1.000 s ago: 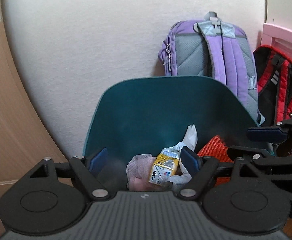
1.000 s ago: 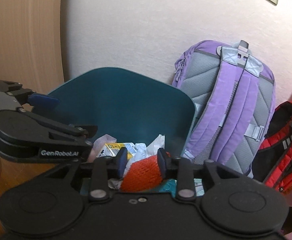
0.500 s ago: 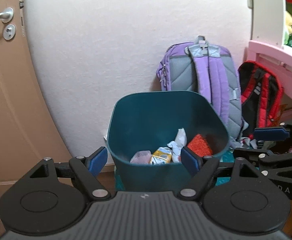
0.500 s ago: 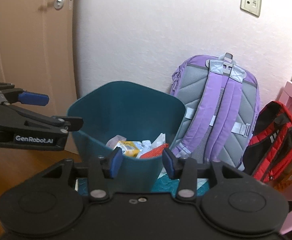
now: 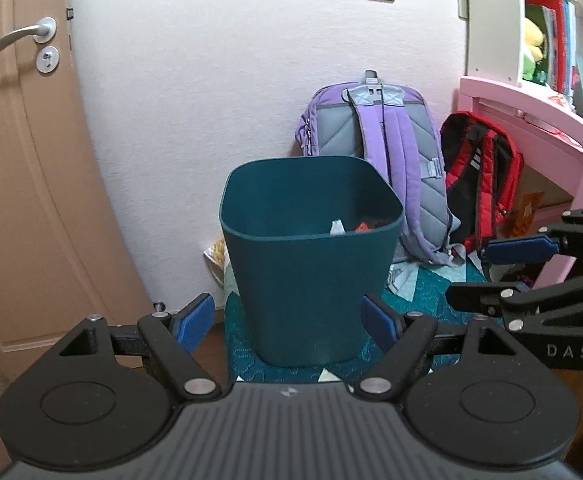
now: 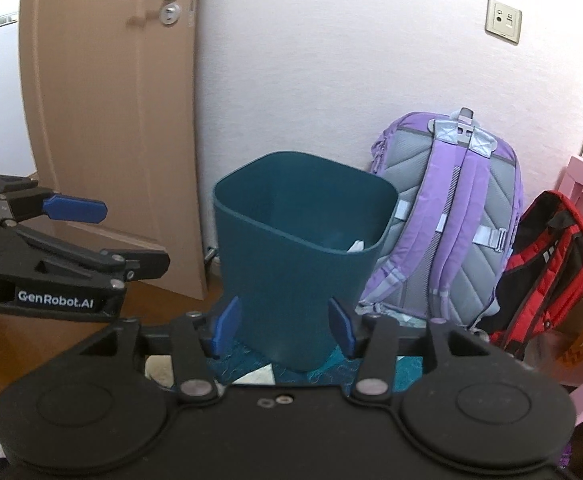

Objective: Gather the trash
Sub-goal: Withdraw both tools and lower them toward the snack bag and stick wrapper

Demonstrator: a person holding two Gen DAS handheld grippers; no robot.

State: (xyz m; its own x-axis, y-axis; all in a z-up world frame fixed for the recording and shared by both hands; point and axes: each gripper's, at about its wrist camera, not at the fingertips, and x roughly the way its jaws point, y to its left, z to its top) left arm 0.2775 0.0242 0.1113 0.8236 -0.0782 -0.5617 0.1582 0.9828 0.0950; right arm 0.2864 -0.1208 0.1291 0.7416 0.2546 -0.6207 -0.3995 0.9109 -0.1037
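A dark teal trash bin (image 5: 307, 280) (image 6: 291, 272) stands on the floor against the wall. Just over its rim I see a white paper scrap (image 5: 336, 226) (image 6: 357, 246) and a bit of orange-red net (image 5: 365, 225). My left gripper (image 5: 287, 322) is held back from the bin, open and empty. To its right, my right gripper (image 6: 284, 326) is also short of the bin. Its jaws are opening and nothing is between them. The bin's other contents are hidden by its wall.
A purple backpack (image 5: 387, 152) and a red-black backpack (image 5: 479, 176) lean against the wall right of the bin. A pink desk (image 5: 531, 120) is further right, a wooden door (image 5: 23, 160) on the left. A teal quilted mat (image 5: 423, 284) lies under the bin.
Both grippers have drawn back and up from over the bin. The right gripper has let go of the orange-red net, which now lies in the bin, and its jaws have widened.
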